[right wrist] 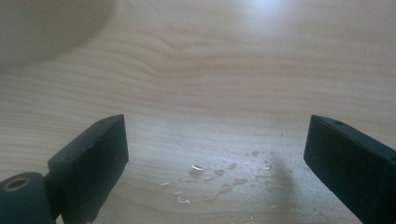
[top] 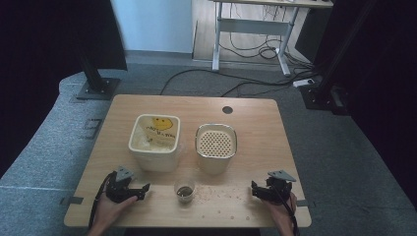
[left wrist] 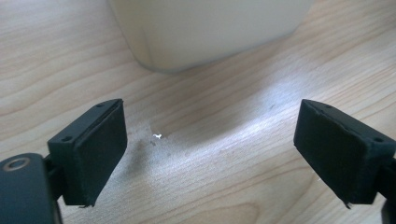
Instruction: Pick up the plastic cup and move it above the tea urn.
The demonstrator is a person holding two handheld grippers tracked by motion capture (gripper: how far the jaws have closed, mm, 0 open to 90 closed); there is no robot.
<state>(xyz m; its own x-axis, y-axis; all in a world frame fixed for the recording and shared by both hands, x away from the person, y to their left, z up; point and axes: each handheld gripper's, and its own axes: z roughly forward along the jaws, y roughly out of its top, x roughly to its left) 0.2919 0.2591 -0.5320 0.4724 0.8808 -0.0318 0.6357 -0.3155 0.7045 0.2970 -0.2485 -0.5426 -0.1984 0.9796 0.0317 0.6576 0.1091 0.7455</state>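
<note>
Near the table's front edge, my left gripper (top: pixel 142 191) rests low on the wood, open and holding nothing. In the left gripper view its jaws (left wrist: pixel 212 135) stand wide apart, facing a corner of the cream square bin (left wrist: pixel 205 32). My right gripper (top: pixel 255 191) lies at the front right, also open and empty. The right gripper view has its jaws (right wrist: pixel 215 154) spread over water droplets (right wrist: pixel 210 179) on the wood. A small clear cup (top: pixel 185 191) with dark contents stands between the two grippers.
The cream bin (top: pixel 153 142) holds a bag with a yellow smiley. To its right stands a cream container with a perforated insert (top: pixel 216 146). Specks are scattered on the wooden table (top: pixel 246 118) right of the cup. A desk and cables sit on the floor beyond.
</note>
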